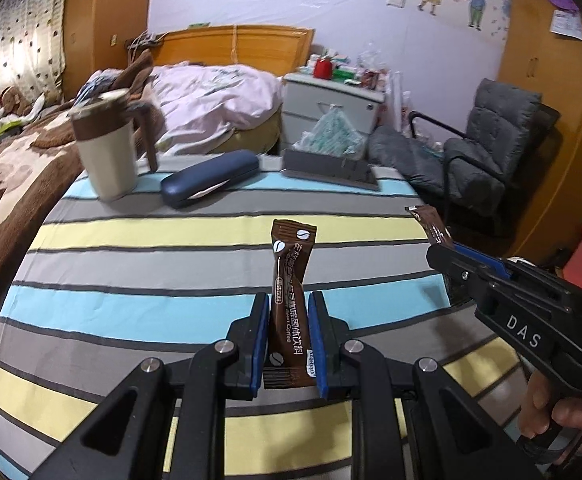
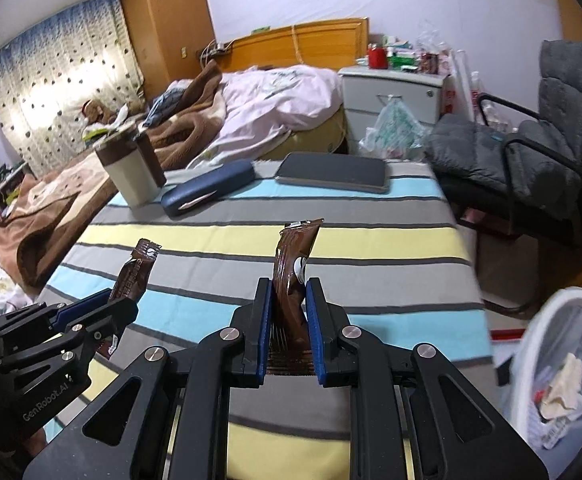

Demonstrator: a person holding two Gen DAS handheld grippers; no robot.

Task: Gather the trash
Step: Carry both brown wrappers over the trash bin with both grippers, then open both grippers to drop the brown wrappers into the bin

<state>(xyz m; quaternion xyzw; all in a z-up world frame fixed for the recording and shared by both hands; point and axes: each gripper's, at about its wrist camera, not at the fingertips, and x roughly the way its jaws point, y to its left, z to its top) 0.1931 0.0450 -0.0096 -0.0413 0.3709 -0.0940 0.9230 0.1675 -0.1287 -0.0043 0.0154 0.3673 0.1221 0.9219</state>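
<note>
Above the striped tablecloth (image 1: 131, 280), at lower centre of the left wrist view, the left gripper (image 1: 287, 340) was clamped narrowly on a brown coffee sachet (image 1: 289, 300) standing upright between its blue pads; at right of that frame the right gripper (image 1: 443, 246) gripped a second sachet (image 1: 427, 220); in the right wrist view this second sachet stood bent between the closed pads at centre; a white waste basket (image 2: 563, 360) holding crumpled paper lay at lower right; a lidded mug (image 1: 107, 148), a blue case (image 1: 207, 178) and a grey tablet (image 2: 331, 178) sat near the table's far edge.
</note>
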